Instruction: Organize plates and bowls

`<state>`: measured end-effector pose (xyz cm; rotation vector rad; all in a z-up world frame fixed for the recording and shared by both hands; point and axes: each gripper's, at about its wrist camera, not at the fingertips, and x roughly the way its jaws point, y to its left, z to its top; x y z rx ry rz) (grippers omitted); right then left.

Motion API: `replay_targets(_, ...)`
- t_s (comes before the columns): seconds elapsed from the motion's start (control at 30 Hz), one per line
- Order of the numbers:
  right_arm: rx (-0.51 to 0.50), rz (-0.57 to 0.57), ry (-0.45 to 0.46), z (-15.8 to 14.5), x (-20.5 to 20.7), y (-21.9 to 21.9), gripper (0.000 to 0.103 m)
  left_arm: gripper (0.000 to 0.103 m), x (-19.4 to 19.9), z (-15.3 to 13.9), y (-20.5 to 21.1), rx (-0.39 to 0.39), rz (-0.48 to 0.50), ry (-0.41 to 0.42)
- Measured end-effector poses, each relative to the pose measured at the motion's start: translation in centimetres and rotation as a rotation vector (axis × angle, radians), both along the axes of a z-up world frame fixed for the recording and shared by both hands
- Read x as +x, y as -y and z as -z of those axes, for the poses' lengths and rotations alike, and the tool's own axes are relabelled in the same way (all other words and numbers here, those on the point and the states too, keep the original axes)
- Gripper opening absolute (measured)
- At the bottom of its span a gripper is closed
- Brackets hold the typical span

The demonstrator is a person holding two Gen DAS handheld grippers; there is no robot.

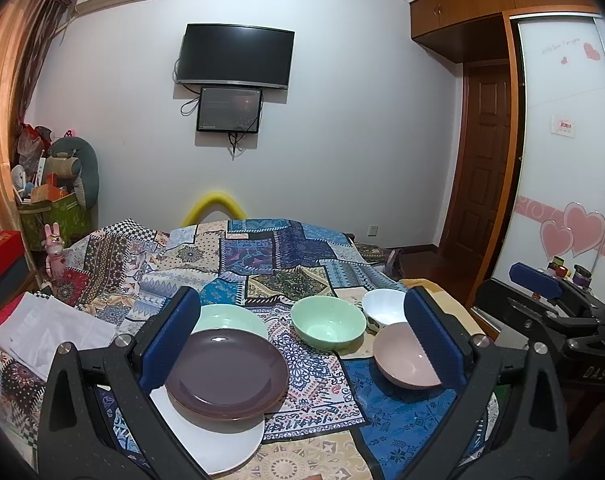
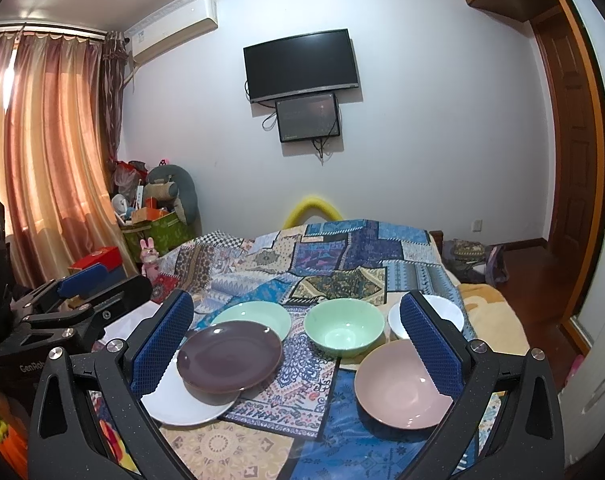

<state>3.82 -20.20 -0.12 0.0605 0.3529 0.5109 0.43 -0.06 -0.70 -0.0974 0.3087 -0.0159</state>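
On the patchwork cloth lie a purple plate (image 1: 226, 372) overlapping a white plate (image 1: 222, 444) and a green plate (image 1: 230, 318) behind it. A green bowl (image 1: 328, 322), a white bowl (image 1: 382, 308) and a pink bowl (image 1: 402, 360) stand to the right. They also show in the right wrist view: purple plate (image 2: 230, 356), white plate (image 2: 182, 400), green plate (image 2: 254, 316), green bowl (image 2: 344, 326), white bowl (image 2: 446, 312), pink bowl (image 2: 398, 388). My left gripper (image 1: 302, 340) is open and empty above the dishes. My right gripper (image 2: 296, 352) is open and empty too.
The patchwork cloth (image 1: 262, 256) covers a bed-like surface. A white folded cloth (image 1: 50, 328) lies at the left. Boxes and a pink toy rabbit (image 1: 54, 248) stand at the left wall. A wardrobe (image 1: 562, 140) and door are at the right.
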Motion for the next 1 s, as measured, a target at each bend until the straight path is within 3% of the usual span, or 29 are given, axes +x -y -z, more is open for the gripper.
replay_targets(0.37, -0.039, -0.008, -0.082, 2.8, 2.6, -1.7, 0.103, 0.103, 1.9, 2.6, -3.0, -0.013, -0.070, -0.062)
replay_targets(0.67, -0.056, -0.034, -0.207, 6.5, 5.5, -3.9, 0.103, 0.103, 5.5, 7.3, -7.8, -0.046, -0.085, -0.229)
replay_targets(0.83, -0.078, -0.066, -0.288, 8.6, 7.1, -6.1, 0.103, 0.103, 7.1, 9.3, -10.0, -0.003, -0.146, -0.286)
replay_targets(1.0, -0.126, -0.084, -0.371, 10.8, 8.7, -8.4, 0.098, 0.103, 9.2, 11.2, -12.6, 0.006, -0.147, -0.343)
